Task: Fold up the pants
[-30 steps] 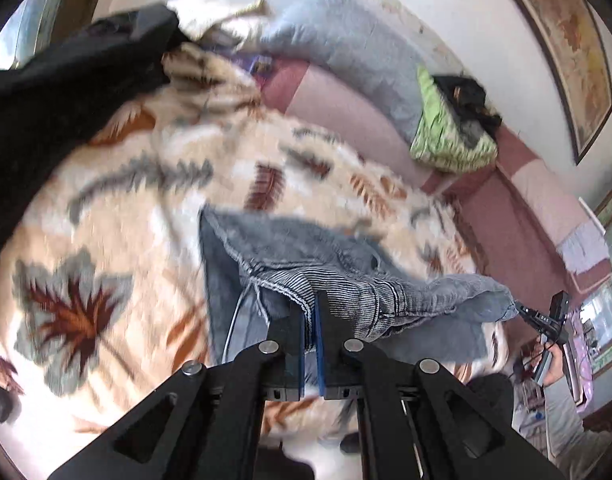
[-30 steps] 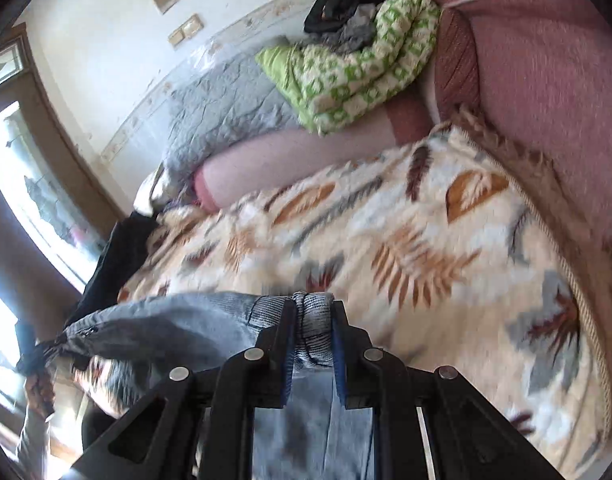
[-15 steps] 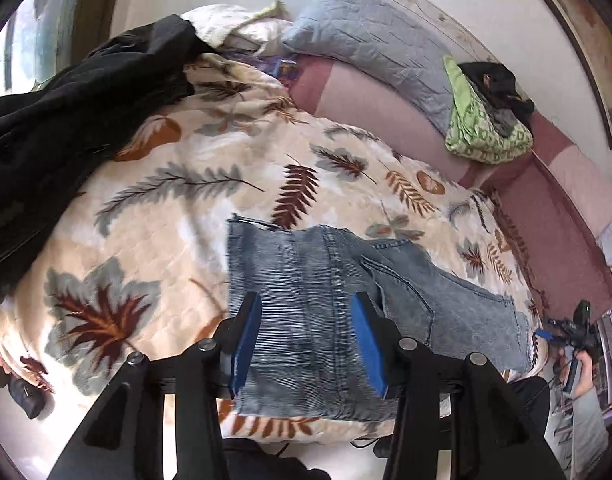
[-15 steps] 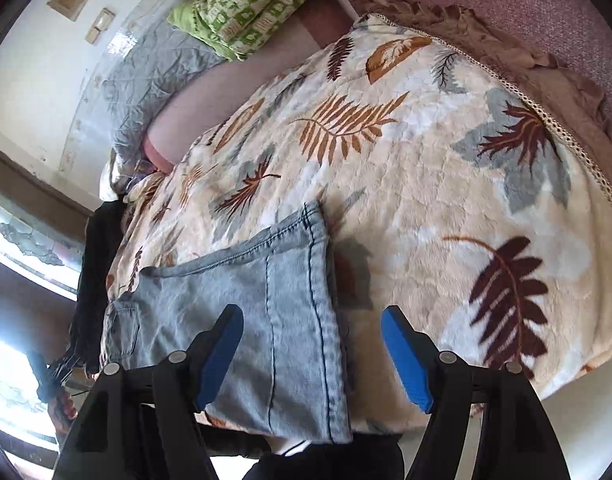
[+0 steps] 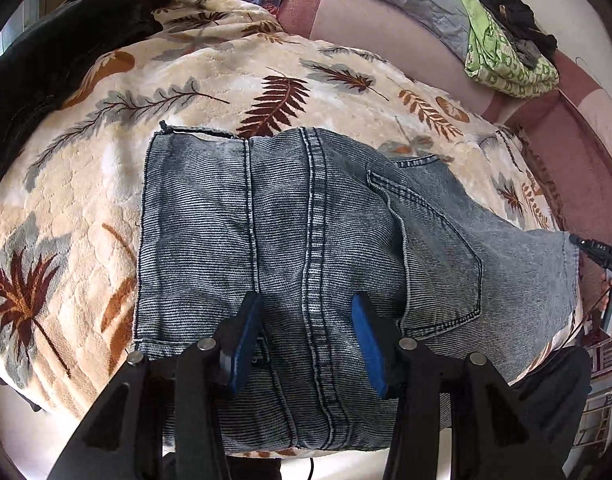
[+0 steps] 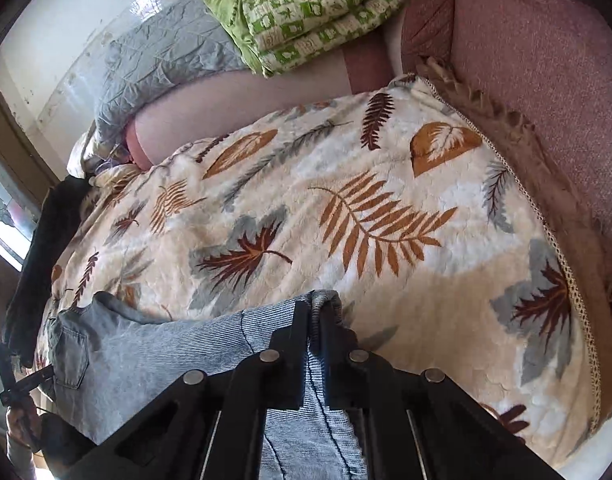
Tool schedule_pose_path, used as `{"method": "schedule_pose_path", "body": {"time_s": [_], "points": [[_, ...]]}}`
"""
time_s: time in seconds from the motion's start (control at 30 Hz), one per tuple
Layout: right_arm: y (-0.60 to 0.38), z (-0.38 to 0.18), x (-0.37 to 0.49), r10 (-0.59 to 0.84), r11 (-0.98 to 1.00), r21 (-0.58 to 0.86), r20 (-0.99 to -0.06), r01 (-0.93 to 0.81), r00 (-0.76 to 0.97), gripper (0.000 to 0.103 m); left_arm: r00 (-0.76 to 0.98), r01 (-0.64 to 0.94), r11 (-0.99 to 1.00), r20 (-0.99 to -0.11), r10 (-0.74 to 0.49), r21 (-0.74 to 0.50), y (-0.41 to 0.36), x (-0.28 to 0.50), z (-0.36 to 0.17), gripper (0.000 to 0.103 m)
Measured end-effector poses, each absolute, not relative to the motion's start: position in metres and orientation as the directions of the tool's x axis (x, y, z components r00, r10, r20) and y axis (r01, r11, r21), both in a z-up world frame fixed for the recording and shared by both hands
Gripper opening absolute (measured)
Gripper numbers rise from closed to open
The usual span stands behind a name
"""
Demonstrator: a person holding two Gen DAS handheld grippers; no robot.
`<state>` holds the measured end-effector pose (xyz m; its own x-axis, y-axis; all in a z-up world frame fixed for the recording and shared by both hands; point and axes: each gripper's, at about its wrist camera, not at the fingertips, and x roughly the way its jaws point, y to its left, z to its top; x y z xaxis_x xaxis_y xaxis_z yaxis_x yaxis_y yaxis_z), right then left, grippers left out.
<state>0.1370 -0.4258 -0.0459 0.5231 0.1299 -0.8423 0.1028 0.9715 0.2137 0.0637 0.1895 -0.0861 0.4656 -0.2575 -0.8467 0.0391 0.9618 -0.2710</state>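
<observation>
Denim pants (image 5: 306,248) lie folded on the leaf blanket (image 5: 85,200), so more folds look left to do. Left of the pants is a black coat (image 5: 45,40). The left gripper (image 5: 306,340) hangs open over them. The right gripper (image 6: 314,320) pinches their right edge. Behind the pants sits a green quilt (image 6: 306,16).

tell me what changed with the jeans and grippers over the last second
Both grippers let go of the jeans, which dropped flat on the leaf blanket. The left gripper now hangs open over them. The right gripper has shut again on a fold at their edge. The pillows and green bundle stayed put.
</observation>
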Motion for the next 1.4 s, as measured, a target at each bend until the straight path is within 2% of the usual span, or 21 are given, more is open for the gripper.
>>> {"method": "schedule_pose_path", "body": {"time_s": [0.03,0.07,0.13,0.17,0.2,0.3,0.4,0.47,0.53,0.57,0.6,0.67,0.77,0.9,1.03,1.13,1.23,1.33,1.4], "points": [[-0.426,-0.069,0.142,0.108,0.975,0.184,-0.879,0.122,0.464,0.009,0.468,0.041,0.965,-0.848,-0.248,-0.26,0.188,0.064,-0.086,0.048],[-0.428,-0.091,0.142,0.091,0.975,0.162,-0.914,0.151,0.395,0.021,0.471,0.042,0.968,-0.849,-0.238,-0.248,0.186,0.064,-0.086,0.049],[-0.434,-0.092,0.126,0.093,0.968,0.189,-0.882,0.166,0.461,0.032,0.474,0.046,0.973,-0.852,-0.22,-0.226,0.184,0.064,-0.086,0.051],[-0.44,-0.086,0.118,0.093,0.958,0.209,-0.876,0.199,0.473,0.051,0.476,0.048,0.975,-0.853,-0.215,-0.218,0.184,0.064,-0.086,0.052],[-0.445,-0.076,0.107,0.097,0.944,0.237,-0.865,0.23,0.493,0.057,0.476,0.045,0.975,-0.854,-0.213,-0.218,0.184,0.065,-0.086,0.053],[-0.447,-0.041,0.069,0.144,0.919,0.322,-0.811,0.227,0.567,0.059,0.479,0.024,0.972,-0.851,-0.215,-0.232,0.187,0.067,-0.086,0.053],[-0.433,-0.035,0.039,0.379,0.85,0.514,-0.752,0.119,0.539,0.065,0.485,0.003,0.973,-0.85,-0.205,-0.233,0.187,0.068,-0.087,0.054],[-0.424,-0.057,0.032,0.447,0.82,0.557,-0.768,0.133,0.458,0.069,0.485,-0.006,0.973,-0.852,-0.199,-0.231,0.188,0.069,-0.087,0.055],[-0.432,-0.1,0.031,0.405,0.829,0.494,-0.854,0.263,0.327,0.068,0.484,-0.024,0.976,-0.857,-0.178,-0.216,0.189,0.069,-0.087,0.06],[-0.438,-0.103,0.027,0.416,0.8,0.525,-0.834,0.289,0.363,0.064,0.483,-0.041,0.978,-0.86,-0.162,-0.207,0.19,0.068,-0.086,0.061],[-0.44,-0.097,0.025,0.426,0.783,0.543,-0.824,0.303,0.373,0.064,0.49,-0.065,0.978,-0.86,-0.141,-0.197,0.192,0.066,-0.082,0.061],[-0.431,-0.075,0.027,0.377,0.827,0.488,-0.85,0.278,0.369,0.065,0.543,-0.106,0.978,-0.835,-0.092,-0.177,0.192,0.057,-0.066,0.06],[-0.397,-0.038,0.041,0.339,0.888,0.432,-0.845,0.155,0.414,0.065,0.621,-0.069,0.975,-0.774,-0.124,-0.211,0.178,0.048,-0.043,0.06],[-0.309,-0.013,0.084,0.469,0.876,0.473,-0.785,-0.098,0.404,0.065,0.636,-0.06,0.977,-0.762,-0.122,-0.207,0.156,0.042,-0.048,0.06],[-0.193,-0.018,0.143,0.542,0.833,0.455,-0.786,-0.314,0.297,0.065,0.628,-0.111,0.979,-0.776,-0.065,-0.172,0.154,0.041,-0.071,0.06],[-0.116,-0.028,0.187,0.501,0.824,0.372,-0.83,-0.427,0.245,0.064,0.621,-0.124,0.969,-0.779,-0.092,-0.212,0.163,0.043,-0.088,0.06],[-0.066,-0.049,0.22,0.448,0.818,0.313,-0.872,-0.483,0.195,0.058,0.644,-0.111,0.972,-0.759,-0.089,-0.208,0.162,0.041,-0.086,0.061],[-0.038,-0.071,0.238,0.348,0.823,0.211,-0.921,-0.527,0.174,0.058,0.647,-0.102,0.972,-0.756,-0.096,-0.211,0.162,0.043,-0.088,0.062],[-0.033,-0.081,0.242,0.342,0.814,0.214,-0.928,-0.54,0.149,0.055,0.649,-0.103,0.97,-0.754,-0.103,-0.222,0.163,0.043,-0.088,0.063]]}}
